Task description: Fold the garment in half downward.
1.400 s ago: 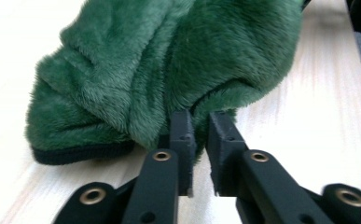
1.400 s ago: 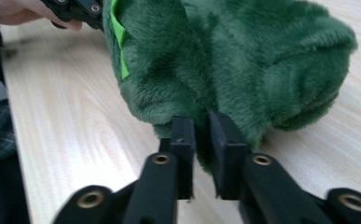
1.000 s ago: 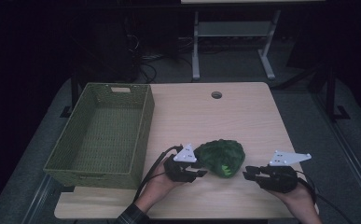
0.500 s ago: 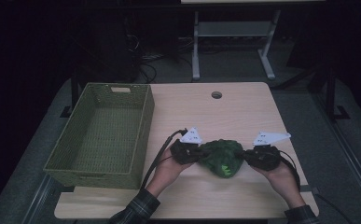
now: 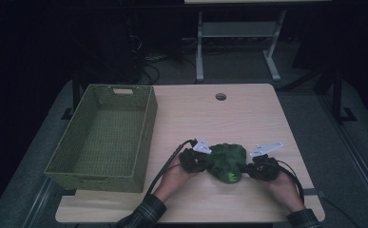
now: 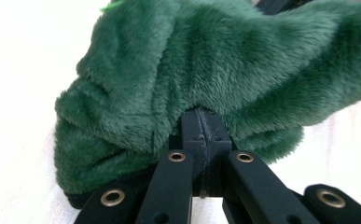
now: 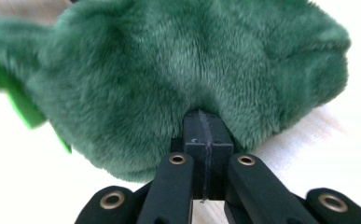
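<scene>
Green plush toy (image 5: 227, 161): near front edge of tabletop (image 5: 248, 114), right of centre, between both tools. Fur dark green, bright green trim on one side (image 7: 15, 100).
Left tool (image 5: 201, 161): jaws pressed together on plush fur at its left side.
Right tool (image 5: 251, 168): jaws together, clamped on fur at its right side.
Woven green basket (image 5: 143, 128): left part of tabletop, well apart from toy.
</scene>
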